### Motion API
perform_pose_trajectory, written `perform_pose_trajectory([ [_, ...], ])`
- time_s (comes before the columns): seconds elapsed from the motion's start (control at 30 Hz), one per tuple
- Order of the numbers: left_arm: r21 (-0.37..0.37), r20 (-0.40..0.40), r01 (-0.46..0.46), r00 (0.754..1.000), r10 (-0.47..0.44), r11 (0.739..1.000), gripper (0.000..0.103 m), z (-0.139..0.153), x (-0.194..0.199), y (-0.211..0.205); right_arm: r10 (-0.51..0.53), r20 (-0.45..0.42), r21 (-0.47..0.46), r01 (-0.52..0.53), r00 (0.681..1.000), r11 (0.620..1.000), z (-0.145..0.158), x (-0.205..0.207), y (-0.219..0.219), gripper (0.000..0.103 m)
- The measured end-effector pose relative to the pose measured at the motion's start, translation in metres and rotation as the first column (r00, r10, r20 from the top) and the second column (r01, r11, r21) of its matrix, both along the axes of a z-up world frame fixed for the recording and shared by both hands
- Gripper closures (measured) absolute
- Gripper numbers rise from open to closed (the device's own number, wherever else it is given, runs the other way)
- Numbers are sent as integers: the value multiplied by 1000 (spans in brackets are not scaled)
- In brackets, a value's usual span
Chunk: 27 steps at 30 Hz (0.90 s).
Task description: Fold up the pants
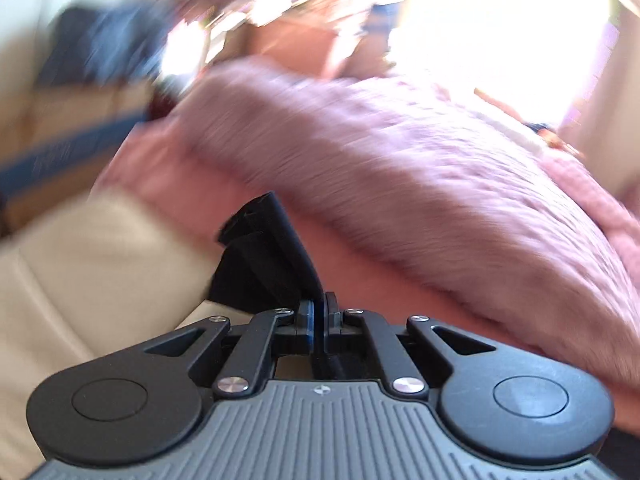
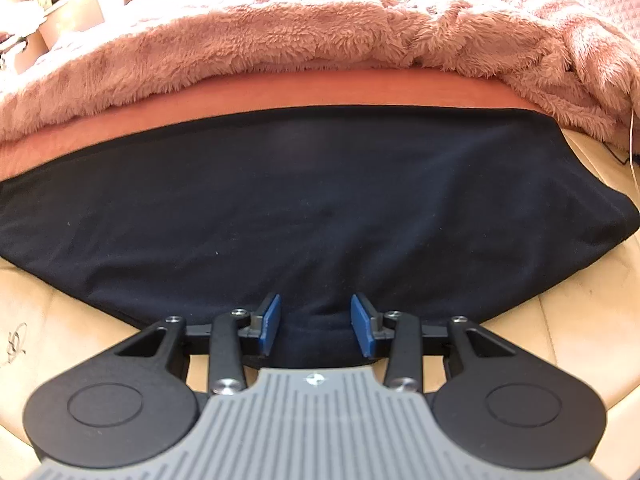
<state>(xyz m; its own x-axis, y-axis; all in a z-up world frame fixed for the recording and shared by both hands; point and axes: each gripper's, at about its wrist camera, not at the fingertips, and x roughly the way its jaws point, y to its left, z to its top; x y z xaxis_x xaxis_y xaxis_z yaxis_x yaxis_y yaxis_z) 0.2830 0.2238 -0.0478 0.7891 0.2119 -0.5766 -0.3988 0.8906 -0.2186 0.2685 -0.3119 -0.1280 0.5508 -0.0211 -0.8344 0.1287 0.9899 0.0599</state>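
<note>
No readable label shows on black pants [image 2: 320, 208].

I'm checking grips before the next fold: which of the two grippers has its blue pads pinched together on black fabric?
The left gripper: its pads meet on a corner of the black pants. The right gripper stands apart, pants edge lying between unpressed.

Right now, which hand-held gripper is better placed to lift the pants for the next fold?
The left hand-held gripper: it looks shut on a corner of the black pants. The right hand-held gripper straddles the near edge of the pants, but its blue pads stand apart, not pressing yet.
</note>
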Motion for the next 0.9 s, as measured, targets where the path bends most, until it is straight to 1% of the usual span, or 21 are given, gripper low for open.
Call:
perform_pose_trajectory([
  [0.03, 62, 11, 46, 999, -47, 997, 100, 10, 1, -19, -2, 7, 4, 2, 1000, 1000, 1, -1, 0, 66],
  [0.07, 128, 18, 96, 995, -99, 987, 100, 19, 2, -39, -2, 15, 9, 2, 1000, 1000, 2, -2, -1, 66],
  [0.13, 250, 3, 193, 980, -200, 949, 100, 30, 3, -82, 3, 28, 23, -4, 1000, 1000, 6, -3, -1, 67],
  [0.23, 386, -37, 336, 936, -349, 859, 100, 33, -1, -149, 15, 49, 38, -17, 999, 999, 11, -7, -3, 67],
  [0.3, 443, -77, 429, 893, -443, 788, 100, 24, -10, -193, 17, 65, 41, -20, 998, 999, 15, -10, -4, 67],
  [0.33, 461, -109, 485, 862, -495, 743, 100, 16, -16, -214, 15, 72, 44, -18, 997, 999, 17, -11, -5, 67],
  [0.37, 467, -153, 547, 824, -546, 694, 100, 6, -21, -233, 12, 78, 49, -16, 997, 999, 18, -12, -7, 67],
  [0.4, 457, -211, 617, 775, -595, 641, 99, -9, -26, -252, 9, 81, 55, -13, 997, 998, 20, -14, -9, 67],
  [0.43, 432, -266, 683, 720, -641, 588, 99, -22, -31, -267, 6, 82, 61, -11, 997, 998, 20, -16, -11, 67],
  [0.5, 362, -379, 805, 587, -715, 469, 98, -54, -42, -292, -1, 81, 71, -5, 997, 997, 21, -18, -13, 67],
  [0.53, 334, -422, 844, 533, -734, 420, 95, -67, -46, -300, -5, 79, 76, -1, 997, 997, 20, -19, -14, 67],
  [0.57, 303, -457, 873, 486, -745, 383, 93, -79, -49, -303, -8, 77, 84, 2, 997, 996, 19, -21, -15, 67],
  [0.6, 290, -475, 885, 463, -748, 363, 85, -86, -53, -304, -11, 74, 93, 4, 997, 996, 19, -22, -15, 67],
  [0.63, 289, -468, 890, 453, -759, 352, 80, -88, -54, -303, -11, 71, 99, 4, 997, 995, 18, -24, -15, 67],
  [0.67, 271, -457, 894, 445, -771, 356, 77, -86, -54, -299, -9, 70, 104, 2, 998, 995, 17, -26, -15, 67],
  [0.7, 234, -441, 900, 436, -784, 369, 72, -84, -52, -294, -6, 69, 107, -2, 998, 994, 17, -28, -15, 67],
  [0.77, 149, -400, 907, 421, -814, 395, 69, -76, -41, -284, 5, 69, 110, -12, 998, 994, 15, -29, -11, 67],
  [0.8, 120, -379, 905, 422, -824, 408, 65, -71, -39, -278, 10, 70, 113, -18, 997, 993, 15, -29, -10, 67],
  [0.83, 101, -357, 900, 431, -829, 424, 57, -66, -37, -273, 18, 73, 116, -26, 997, 993, 15, -29, -7, 67],
  [0.87, 80, -331, 888, 451, -829, 452, 52, -61, -37, -269, 25, 76, 120, -33, 997, 992, 15, -28, -5, 67],
  [0.9, 44, -303, 872, 477, -825, 488, 47, -57, -38, -266, 32, 79, 122, -42, 996, 992, 15, -27, -3, 67],
])
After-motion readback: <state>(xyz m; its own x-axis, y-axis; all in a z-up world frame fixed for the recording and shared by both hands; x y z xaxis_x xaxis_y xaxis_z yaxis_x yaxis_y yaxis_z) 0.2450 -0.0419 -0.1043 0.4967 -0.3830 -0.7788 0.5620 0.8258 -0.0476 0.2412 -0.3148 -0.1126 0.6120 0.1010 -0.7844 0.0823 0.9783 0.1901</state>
